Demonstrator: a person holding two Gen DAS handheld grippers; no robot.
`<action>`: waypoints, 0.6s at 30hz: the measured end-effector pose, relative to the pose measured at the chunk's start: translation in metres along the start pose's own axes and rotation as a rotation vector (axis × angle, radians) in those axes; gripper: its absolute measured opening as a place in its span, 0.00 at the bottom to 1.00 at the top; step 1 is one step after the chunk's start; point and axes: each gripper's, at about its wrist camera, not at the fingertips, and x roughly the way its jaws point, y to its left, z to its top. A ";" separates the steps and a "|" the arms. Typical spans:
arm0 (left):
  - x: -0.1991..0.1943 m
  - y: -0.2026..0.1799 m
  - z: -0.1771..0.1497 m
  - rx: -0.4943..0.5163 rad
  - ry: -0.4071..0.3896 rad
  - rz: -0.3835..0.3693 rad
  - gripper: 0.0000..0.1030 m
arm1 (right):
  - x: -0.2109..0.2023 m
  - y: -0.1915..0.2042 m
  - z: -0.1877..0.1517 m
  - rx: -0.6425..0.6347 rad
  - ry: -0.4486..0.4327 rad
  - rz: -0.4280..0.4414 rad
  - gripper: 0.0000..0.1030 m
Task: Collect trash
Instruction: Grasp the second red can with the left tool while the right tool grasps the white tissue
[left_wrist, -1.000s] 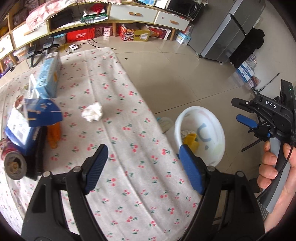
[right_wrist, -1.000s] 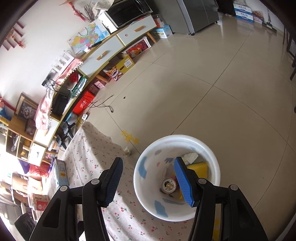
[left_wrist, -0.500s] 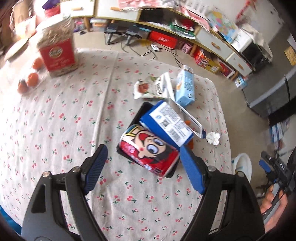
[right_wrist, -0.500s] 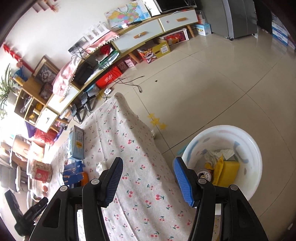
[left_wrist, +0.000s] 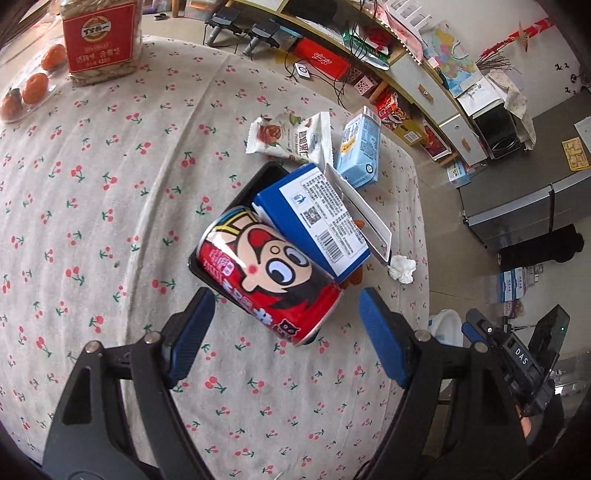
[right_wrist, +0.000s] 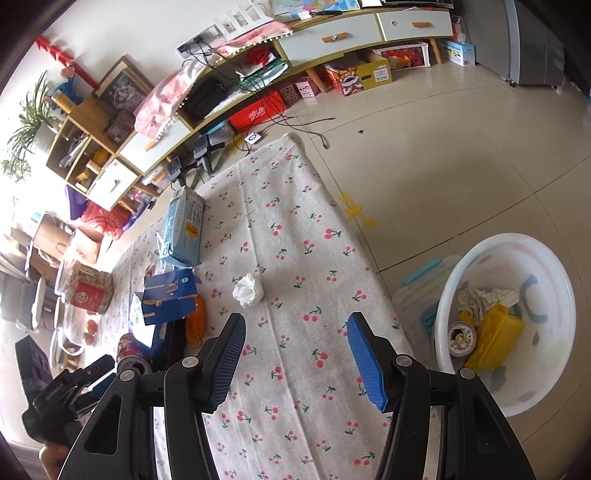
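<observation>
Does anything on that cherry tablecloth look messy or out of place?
Yes. A red cartoon can lies on its side with a blue box leaning on it, both piled on a small black tray. A crumpled tissue sits loose nearby.

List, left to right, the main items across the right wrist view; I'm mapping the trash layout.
Dark blue opened carton → crumpled white tissue → right gripper → round white plastic bin.
</observation>
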 end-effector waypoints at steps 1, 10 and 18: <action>0.002 -0.002 0.002 0.000 0.004 0.003 0.78 | 0.002 0.003 -0.001 -0.006 0.003 -0.002 0.57; 0.021 0.001 0.008 -0.030 0.006 0.056 0.78 | 0.014 0.023 -0.003 -0.062 0.024 0.000 0.57; 0.015 0.008 0.010 -0.049 -0.027 0.058 0.75 | 0.025 0.035 0.001 -0.106 0.031 0.004 0.57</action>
